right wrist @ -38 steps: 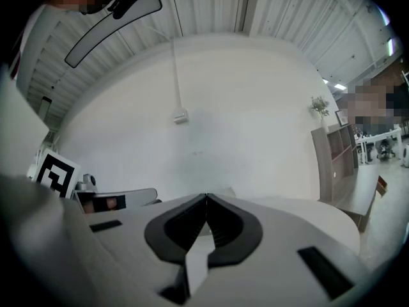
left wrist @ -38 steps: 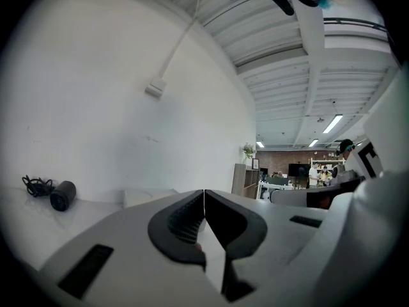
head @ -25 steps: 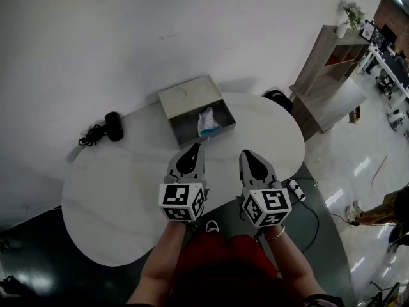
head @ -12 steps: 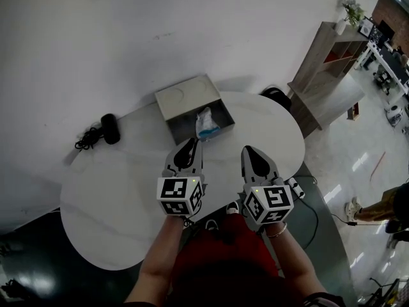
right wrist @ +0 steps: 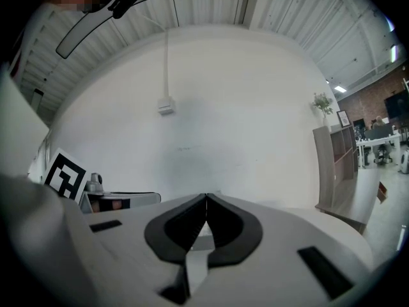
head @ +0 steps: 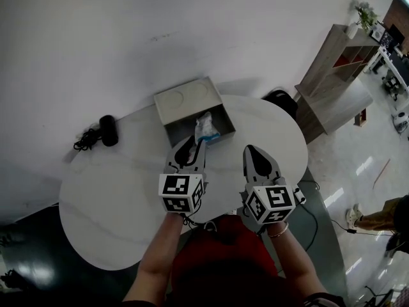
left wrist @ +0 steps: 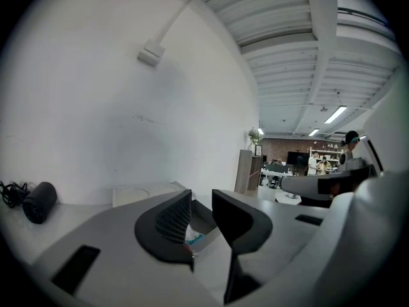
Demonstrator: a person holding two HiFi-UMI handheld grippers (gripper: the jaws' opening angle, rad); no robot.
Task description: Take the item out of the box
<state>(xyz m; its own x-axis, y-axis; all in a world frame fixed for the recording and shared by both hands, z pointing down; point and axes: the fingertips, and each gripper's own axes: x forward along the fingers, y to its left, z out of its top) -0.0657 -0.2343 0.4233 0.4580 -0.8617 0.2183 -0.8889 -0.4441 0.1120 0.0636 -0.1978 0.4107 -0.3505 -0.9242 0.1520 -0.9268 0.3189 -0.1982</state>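
Note:
A grey open box (head: 167, 119) stands at the far side of the white round table (head: 108, 190), its lid (head: 185, 96) laid back. A white and blue packet (head: 206, 126) leans inside it. My left gripper (head: 193, 144) sits just short of the box's near wall, jaws opening, with nothing between them. In the left gripper view the packet (left wrist: 193, 239) shows low in the gap of that gripper (left wrist: 201, 200), still apart from the pads. My right gripper (head: 250, 150) hovers to the right of the box, shut and empty; its own view shows that gripper (right wrist: 206, 197) with the tips meeting.
A black cylinder-shaped device (head: 108, 130) with a coiled cable lies at the table's left back; it also shows at the left of the left gripper view (left wrist: 39, 201). A wooden shelf unit (head: 332, 69) stands at the right. A power strip (head: 298, 193) lies on the floor.
My left gripper has moved forward to the box's near edge and its jaws have parted. The right gripper has barely moved.

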